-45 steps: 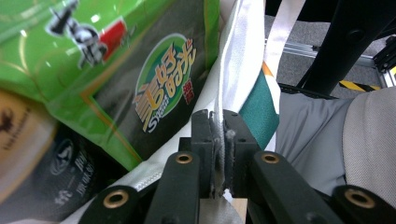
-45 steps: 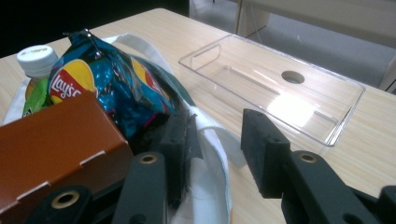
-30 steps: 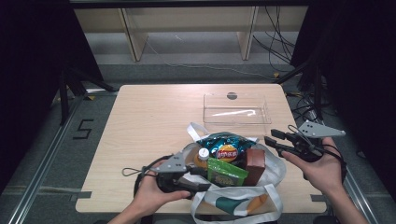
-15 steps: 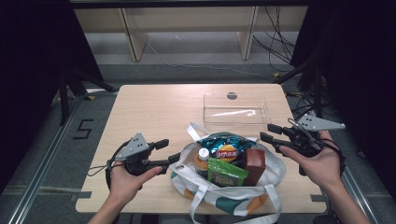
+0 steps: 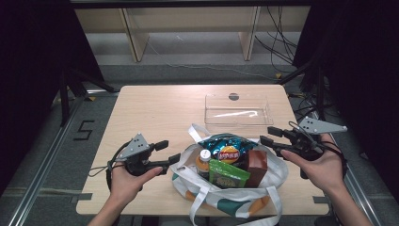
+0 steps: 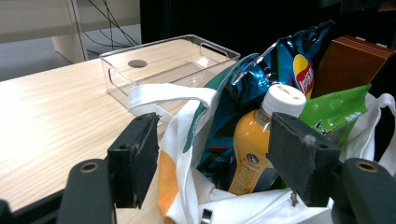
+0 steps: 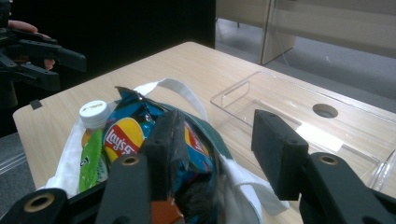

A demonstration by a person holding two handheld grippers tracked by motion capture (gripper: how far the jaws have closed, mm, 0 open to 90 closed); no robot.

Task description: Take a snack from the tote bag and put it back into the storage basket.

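In the high view, a cloth tote bag (image 5: 263,186) sat at the near edge of the tabletop (image 5: 155,113), packed with a blue chip bag (image 5: 226,149), a green snack pouch (image 5: 228,173), an orange drink bottle (image 5: 204,162) and a brown box (image 5: 257,165); a clear plastic tray (image 5: 237,109) stood empty just beyond it. The left tongs (image 5: 168,153) hovered just left of the bag and the right tongs (image 5: 272,136) just right of it, both spread and holding nothing. In the left gripper view, the left tongs (image 6: 219,163) had just been opening; the bag's white edge and the bottle (image 6: 261,144) lay in line with the gap, but the pads (image 6: 137,154) pressed on neither. In the right gripper view, the right tongs (image 7: 224,149) had likewise just been opening and stood moderately wide, with the chip bag (image 7: 130,135) and a white strap (image 7: 180,91) beyond them. Judging from this, the step was unpacking the bag into the tray. To do it well, one hand would pin the rim or strap steady while the other took the topmost loose item, gripping the chip bag by its crimped end rather than its puffed middle.
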